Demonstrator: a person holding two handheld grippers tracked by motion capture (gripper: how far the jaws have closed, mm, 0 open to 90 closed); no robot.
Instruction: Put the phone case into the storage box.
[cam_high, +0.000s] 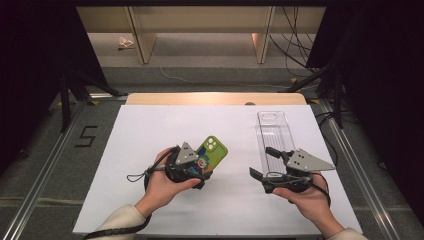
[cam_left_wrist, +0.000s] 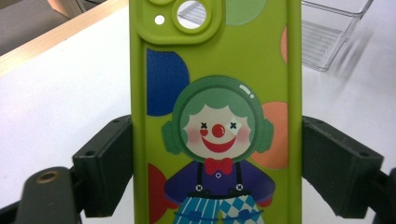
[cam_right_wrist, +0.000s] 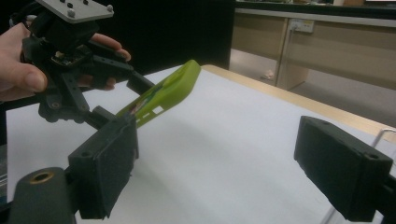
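We find the left claw (cam_high: 199, 172), at lower centre of the high view, clamped across the sides of a lime-green silicone phone case printed with a clown (cam_left_wrist: 215, 116), holding it tilted up off the white table (cam_high: 150, 150). The right claw (cam_high: 264, 165), at lower right, stands open and empty, one jaw over the near end of a clear plastic rectangular tray (cam_high: 274, 131). Risk noted: the soft case could flex and slip from its edge-on grip, and the right claw could nudge the light tray.

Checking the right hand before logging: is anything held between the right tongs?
No. The right tongs stand open, with bare white table between the pads.
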